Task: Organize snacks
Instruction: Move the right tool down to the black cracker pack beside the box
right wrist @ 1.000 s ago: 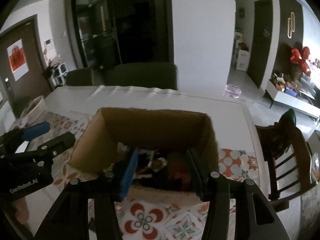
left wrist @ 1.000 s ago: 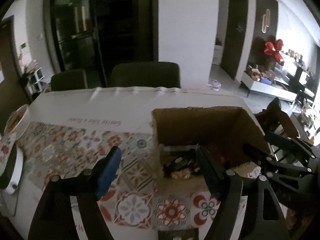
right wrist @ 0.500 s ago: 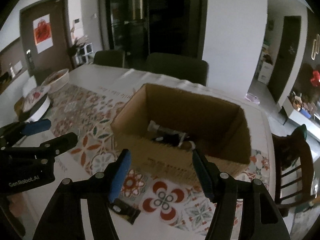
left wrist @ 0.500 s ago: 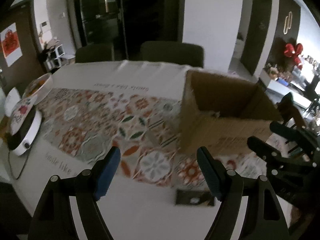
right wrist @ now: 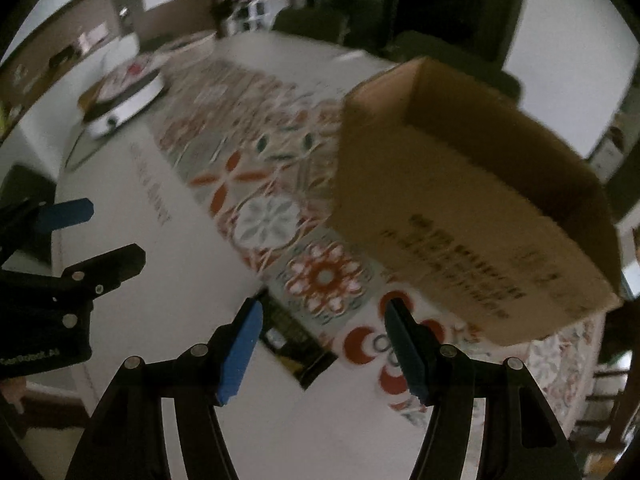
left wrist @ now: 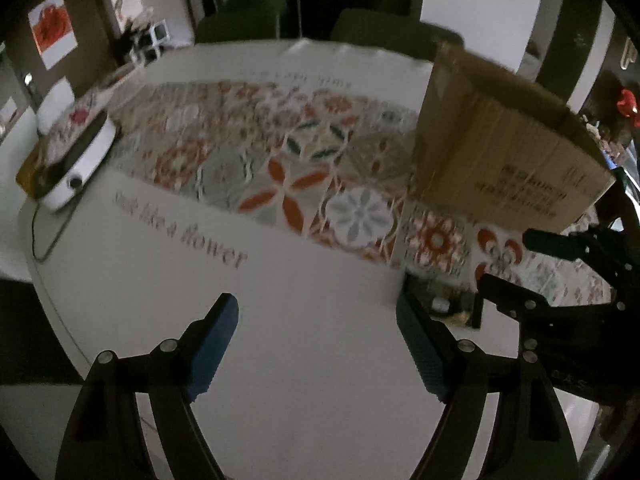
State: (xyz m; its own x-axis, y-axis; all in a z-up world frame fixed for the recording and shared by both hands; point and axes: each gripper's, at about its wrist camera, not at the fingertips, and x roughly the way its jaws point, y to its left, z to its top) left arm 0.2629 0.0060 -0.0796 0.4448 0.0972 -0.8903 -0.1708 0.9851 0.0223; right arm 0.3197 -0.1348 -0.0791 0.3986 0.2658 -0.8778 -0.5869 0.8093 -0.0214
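An open cardboard box (left wrist: 504, 148) stands on the patterned tablecloth (left wrist: 280, 152); it also shows in the right wrist view (right wrist: 468, 208), its inside hidden. A dark flat snack packet (right wrist: 294, 344) lies on the table in front of the box, just ahead of my right gripper (right wrist: 322, 348), which is open and empty. The packet shows in the left wrist view (left wrist: 444, 304) beside the right fingertip. My left gripper (left wrist: 318, 344) is open and empty over bare white table. The right gripper shows at the right of the left wrist view (left wrist: 560, 280). The left gripper shows at the left of the right wrist view (right wrist: 80, 232).
A white round appliance (left wrist: 76, 156) with a cord sits at the table's left end; it also shows in the right wrist view (right wrist: 124, 100). Dark chairs (left wrist: 392, 34) stand at the far side. A wooden chair (right wrist: 616, 392) is at the right.
Both grippers have pulled back from the box and lowered toward the table's near edge. The box's contents have gone out of sight. The dark packet is now close to my right gripper.
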